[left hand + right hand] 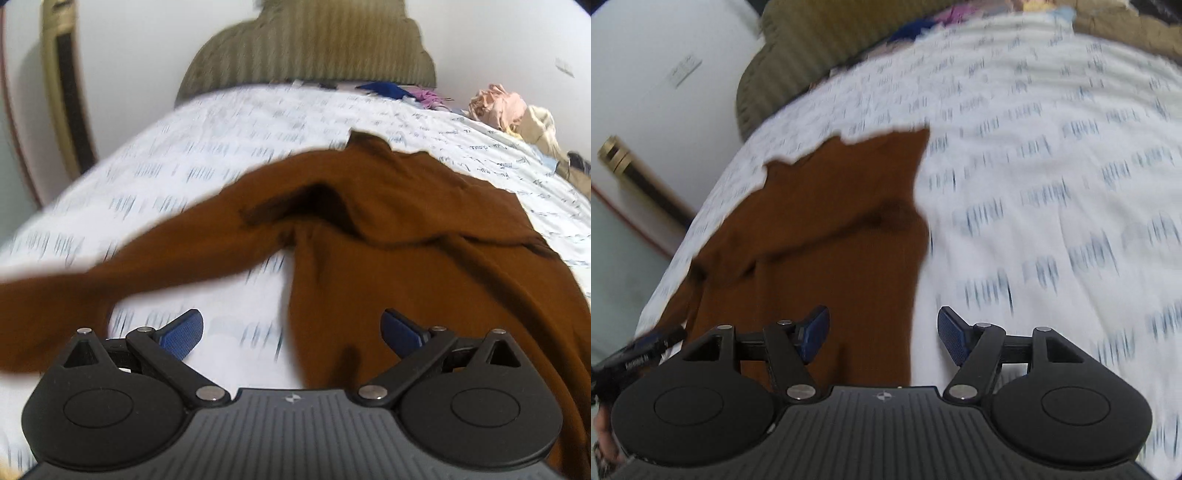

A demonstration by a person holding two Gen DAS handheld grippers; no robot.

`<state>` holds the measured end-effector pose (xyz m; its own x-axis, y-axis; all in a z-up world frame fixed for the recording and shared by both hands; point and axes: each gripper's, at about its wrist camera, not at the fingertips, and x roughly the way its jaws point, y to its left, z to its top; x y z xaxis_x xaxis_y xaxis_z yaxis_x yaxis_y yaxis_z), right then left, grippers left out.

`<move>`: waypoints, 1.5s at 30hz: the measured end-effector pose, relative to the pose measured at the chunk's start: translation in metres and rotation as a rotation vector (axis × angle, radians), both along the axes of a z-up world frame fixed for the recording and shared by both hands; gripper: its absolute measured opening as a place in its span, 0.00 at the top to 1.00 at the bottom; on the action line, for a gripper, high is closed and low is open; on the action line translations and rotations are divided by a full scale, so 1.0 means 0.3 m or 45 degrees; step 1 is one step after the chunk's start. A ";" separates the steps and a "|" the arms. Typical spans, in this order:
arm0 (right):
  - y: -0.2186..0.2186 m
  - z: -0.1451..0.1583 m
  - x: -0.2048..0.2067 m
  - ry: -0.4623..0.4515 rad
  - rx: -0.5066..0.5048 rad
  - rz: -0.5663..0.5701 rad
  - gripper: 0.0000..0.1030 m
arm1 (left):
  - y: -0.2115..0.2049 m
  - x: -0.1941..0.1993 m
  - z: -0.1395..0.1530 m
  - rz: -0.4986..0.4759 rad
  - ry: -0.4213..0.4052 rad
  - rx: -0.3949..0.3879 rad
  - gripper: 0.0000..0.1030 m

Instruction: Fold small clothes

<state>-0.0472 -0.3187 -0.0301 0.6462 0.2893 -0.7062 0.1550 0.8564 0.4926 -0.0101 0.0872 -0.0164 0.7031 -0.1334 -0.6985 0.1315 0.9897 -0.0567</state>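
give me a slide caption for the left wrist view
Open left gripper above a rumpled brown garment on a patterned bedsheet.

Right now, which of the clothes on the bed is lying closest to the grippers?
The brown top, spread out just past both hand-held grippers. The other clothes, a blue-and-purple heap and a pink-and-cream pile, sit bunched up at the bed's far edge.

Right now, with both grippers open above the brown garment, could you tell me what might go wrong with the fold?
1. The rust-brown knit top lies bunched, with one sleeve flung sideways; folding now may trap wrinkles.
2. The left gripper and right gripper each straddle the garment's edge and the white printed bedsheet, so closing could pinch the sheet too.
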 end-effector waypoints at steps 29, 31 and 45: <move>0.142 -0.103 -0.169 -0.010 0.076 0.171 0.74 | -0.099 -0.138 -0.072 -0.162 0.174 -0.226 0.55; 0.137 -0.106 -0.178 -0.021 0.059 0.145 0.87 | -0.088 -0.134 -0.077 -0.147 0.180 -0.240 0.55; -0.026 0.030 -0.194 -0.055 -0.276 -0.025 0.97 | -0.062 -0.139 -0.074 -0.163 0.203 -0.130 0.89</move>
